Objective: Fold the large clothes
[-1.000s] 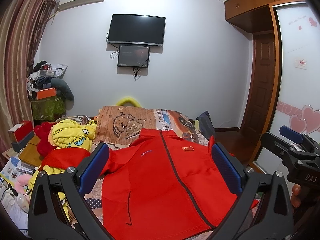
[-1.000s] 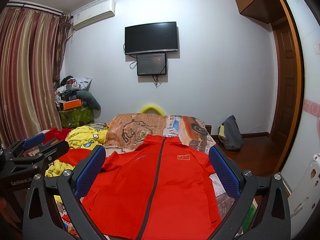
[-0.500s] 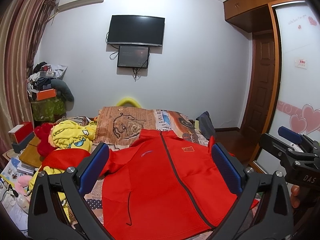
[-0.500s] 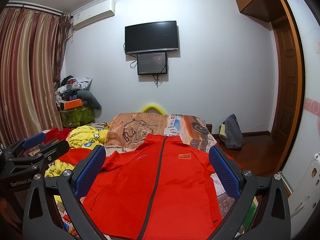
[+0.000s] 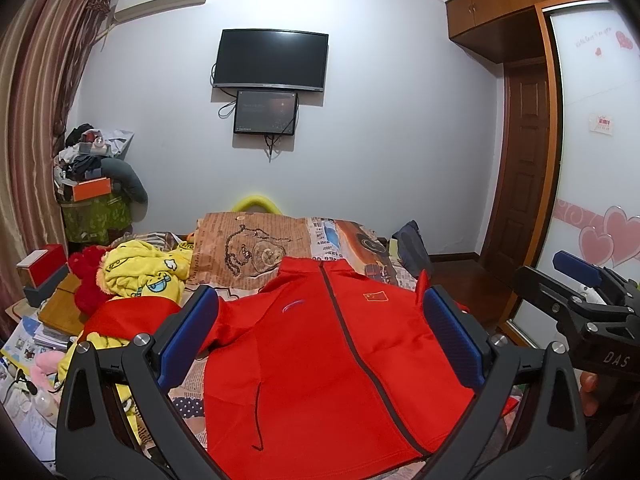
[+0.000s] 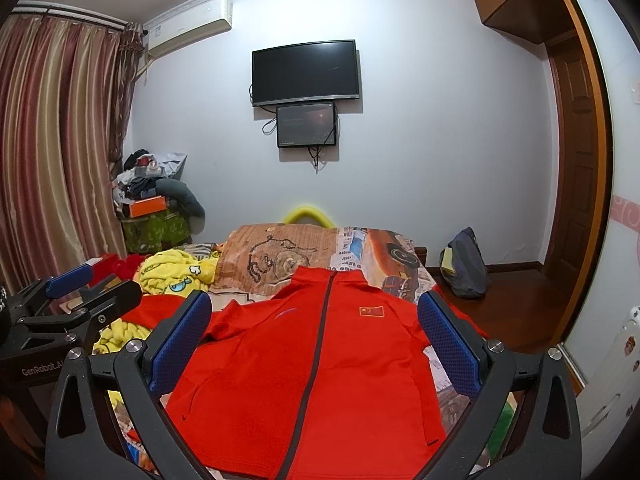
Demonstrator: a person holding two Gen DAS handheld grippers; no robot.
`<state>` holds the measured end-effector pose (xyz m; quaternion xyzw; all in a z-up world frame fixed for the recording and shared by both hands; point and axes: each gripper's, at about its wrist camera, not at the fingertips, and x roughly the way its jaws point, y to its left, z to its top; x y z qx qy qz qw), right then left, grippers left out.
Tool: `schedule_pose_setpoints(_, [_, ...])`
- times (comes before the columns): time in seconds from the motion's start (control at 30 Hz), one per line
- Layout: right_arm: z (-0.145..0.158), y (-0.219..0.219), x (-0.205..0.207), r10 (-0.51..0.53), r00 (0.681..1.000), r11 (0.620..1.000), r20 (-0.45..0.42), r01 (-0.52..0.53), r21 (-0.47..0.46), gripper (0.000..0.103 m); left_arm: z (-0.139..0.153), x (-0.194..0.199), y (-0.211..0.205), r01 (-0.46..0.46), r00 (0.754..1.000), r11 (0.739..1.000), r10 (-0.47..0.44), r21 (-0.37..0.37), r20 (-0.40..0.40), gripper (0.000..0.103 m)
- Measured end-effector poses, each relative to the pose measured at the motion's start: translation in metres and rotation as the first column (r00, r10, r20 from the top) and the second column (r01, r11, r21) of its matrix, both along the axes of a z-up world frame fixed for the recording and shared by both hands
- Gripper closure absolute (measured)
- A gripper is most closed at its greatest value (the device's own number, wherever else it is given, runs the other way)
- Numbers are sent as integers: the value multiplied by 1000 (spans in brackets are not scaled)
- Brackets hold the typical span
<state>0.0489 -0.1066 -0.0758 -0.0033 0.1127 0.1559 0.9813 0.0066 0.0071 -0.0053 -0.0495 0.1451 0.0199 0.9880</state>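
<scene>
on the bed the red jacket lies flat, zipped, collar far. both the left gripper and right gripper hover above it, jaws wide apart and empty (folding looks unstarted). next probably calls for pinching a sleeve or side edge.

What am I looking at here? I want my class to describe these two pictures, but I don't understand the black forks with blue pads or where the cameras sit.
A person holds two hand tools, each a two-finger gripper with a camera looking forward along its fingers. One picture comes from the left gripper, the other from the right gripper; each also glimpses the other at its edge. Both are open and hold nothing. On the bed lies a zipped red jacket, spread flat, with a yellow garment beside it.
</scene>
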Motion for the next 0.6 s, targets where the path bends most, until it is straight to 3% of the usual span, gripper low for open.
schedule_pose_setpoints(0.6, [-6,-2,11,-15,999,1000,-52,15,12,1,-9,4,4,-5,1000,1000,5,-14,-22,0])
